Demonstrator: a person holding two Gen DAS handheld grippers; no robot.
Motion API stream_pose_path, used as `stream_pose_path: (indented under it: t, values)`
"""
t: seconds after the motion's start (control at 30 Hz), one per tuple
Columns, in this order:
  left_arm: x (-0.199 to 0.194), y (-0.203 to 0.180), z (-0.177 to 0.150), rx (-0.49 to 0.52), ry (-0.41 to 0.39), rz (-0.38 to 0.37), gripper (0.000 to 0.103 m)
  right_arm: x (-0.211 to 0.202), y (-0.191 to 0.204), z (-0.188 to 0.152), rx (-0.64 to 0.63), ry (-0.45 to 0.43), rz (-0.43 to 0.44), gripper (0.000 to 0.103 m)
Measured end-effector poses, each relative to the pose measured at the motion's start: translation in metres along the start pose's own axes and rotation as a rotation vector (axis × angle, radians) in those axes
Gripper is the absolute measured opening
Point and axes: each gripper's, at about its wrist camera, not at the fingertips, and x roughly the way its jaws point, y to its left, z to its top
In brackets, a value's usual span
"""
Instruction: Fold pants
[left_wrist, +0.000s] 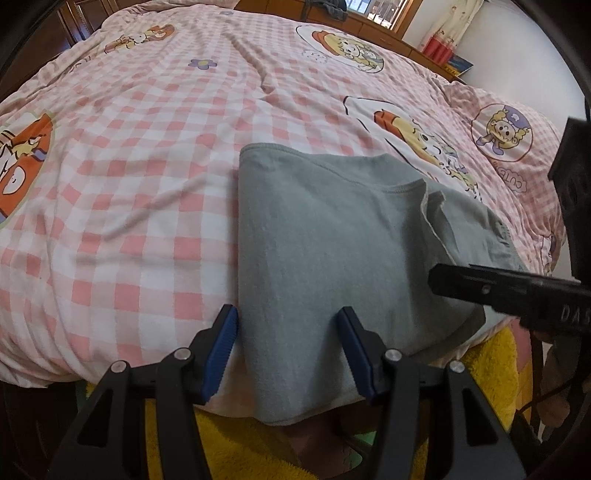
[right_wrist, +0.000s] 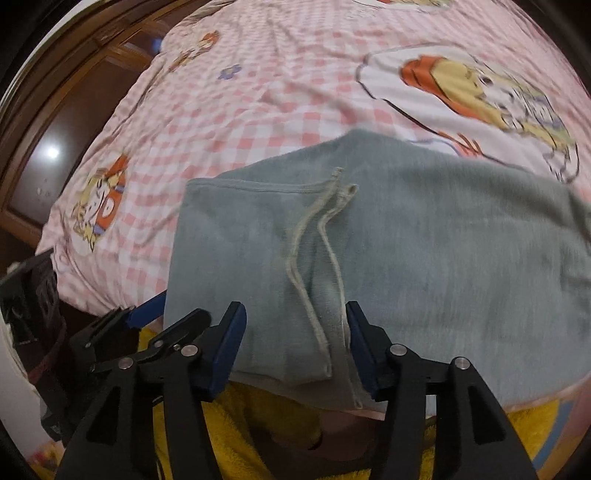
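Grey-green pants (left_wrist: 332, 236) lie folded on the pink checked bed cover (left_wrist: 147, 166), at the near edge of the bed. Part of them hangs over the edge. My left gripper (left_wrist: 290, 350) is open, its blue pads either side of the pants' near left edge. In the right wrist view the pants (right_wrist: 424, 251) show pale inside-out seams and a hem. My right gripper (right_wrist: 295, 343) is open around the overhanging near edge by the seams. The right gripper also shows in the left wrist view (left_wrist: 517, 299), and the left gripper in the right wrist view (right_wrist: 133, 317).
A yellow fleece blanket (left_wrist: 229, 446) lies below the bed edge. Wooden furniture (left_wrist: 369, 26) and a curtain (left_wrist: 450, 26) stand beyond the far side. A dark wooden wardrobe (right_wrist: 55, 122) stands to the left. A pillow (left_wrist: 509, 133) lies at the right.
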Motion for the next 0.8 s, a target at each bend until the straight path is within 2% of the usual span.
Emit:
stream_pose_path:
  t: [0.13,0.2,0.23,0.3,0.4,0.6,0.8]
  values:
    - [0.000,0.000,-0.001,0.009,-0.001,-0.010,0.059,0.013,0.003,0.003,-0.032,0.009,-0.063,0.054]
    - [0.001,0.000,-0.001,0.013,0.001,-0.023,0.059,0.022,-0.002,0.005,-0.013,0.027,-0.067,0.037]
    - [0.001,0.001,-0.001,0.015,0.002,-0.030,0.059,0.025,-0.005,0.006,-0.004,0.037,-0.064,0.035]
    - [0.002,0.003,-0.001,0.022,0.009,-0.048,0.059,0.029,-0.009,0.008,0.024,0.042,-0.053,0.021]
    - [0.001,0.008,0.001,0.031,0.020,-0.076,0.059,0.022,-0.007,0.009,0.023,0.019,-0.054,0.009]
    - [-0.012,0.019,-0.002,0.003,-0.016,-0.094,0.059,-0.006,0.008,0.007,-0.008,-0.066,-0.040,0.007]
    - [-0.033,0.020,-0.018,-0.034,-0.086,-0.068,0.059,-0.047,0.033,0.026,-0.071,-0.121,0.040,0.007]
